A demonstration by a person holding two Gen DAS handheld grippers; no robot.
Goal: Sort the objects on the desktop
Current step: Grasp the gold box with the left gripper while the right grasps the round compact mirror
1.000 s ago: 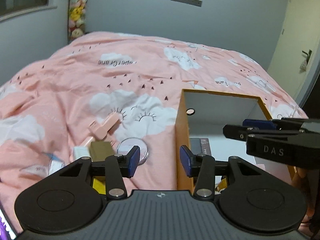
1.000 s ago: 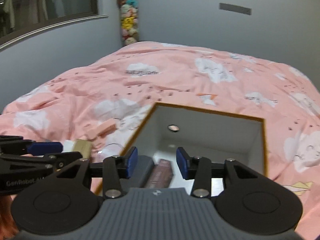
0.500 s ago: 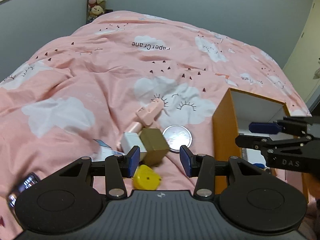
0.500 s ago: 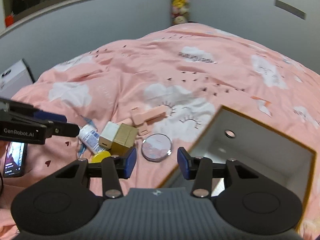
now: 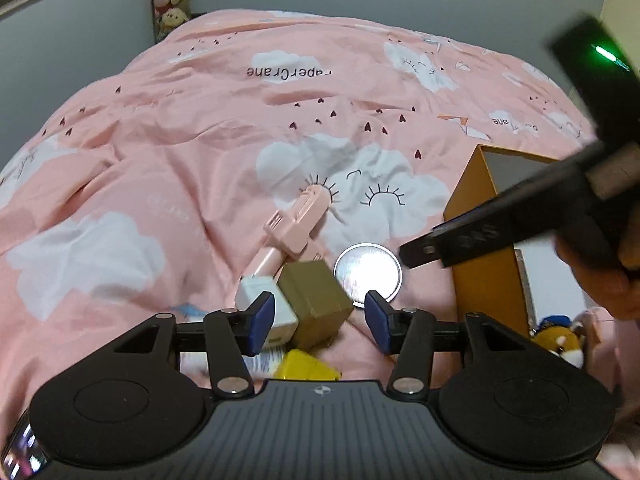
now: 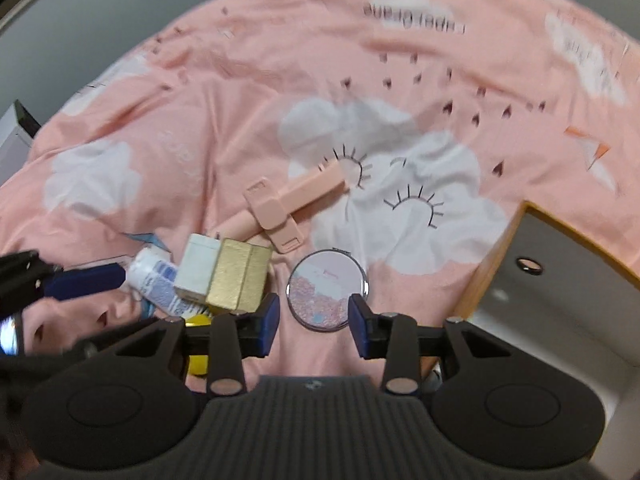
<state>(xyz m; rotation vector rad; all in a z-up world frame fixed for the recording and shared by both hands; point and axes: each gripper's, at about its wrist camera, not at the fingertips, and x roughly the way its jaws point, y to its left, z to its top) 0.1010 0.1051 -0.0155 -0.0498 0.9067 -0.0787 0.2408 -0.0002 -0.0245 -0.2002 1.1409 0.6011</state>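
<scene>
A heap of small objects lies on the pink bedspread: a gold box [image 5: 314, 300] [image 6: 239, 279], a white box [image 6: 197, 269], a pink clip-like gadget [image 5: 298, 220] [image 6: 288, 204], a round compact mirror [image 5: 368, 274] [image 6: 326, 289], a white-and-blue tube [image 6: 158, 282] and a yellow item [image 5: 306, 366]. My left gripper [image 5: 320, 322] is open, its jaws around the gold box. My right gripper [image 6: 314, 320] is open, just above the compact mirror. The orange box [image 5: 476, 236] [image 6: 560, 280] stands to the right.
A phone [image 5: 18, 450] lies at the lower left edge. A small plush toy [image 5: 558, 338] sits by the orange box's near side. Stuffed toys [image 5: 170, 0] hang on the far wall. The bedspread [image 5: 160, 152] stretches wide to the left and back.
Both grippers have moved left, away from the orange box, and down toward the heap. The right gripper now hovers over the compact mirror; the left one has closed in on the gold box.
</scene>
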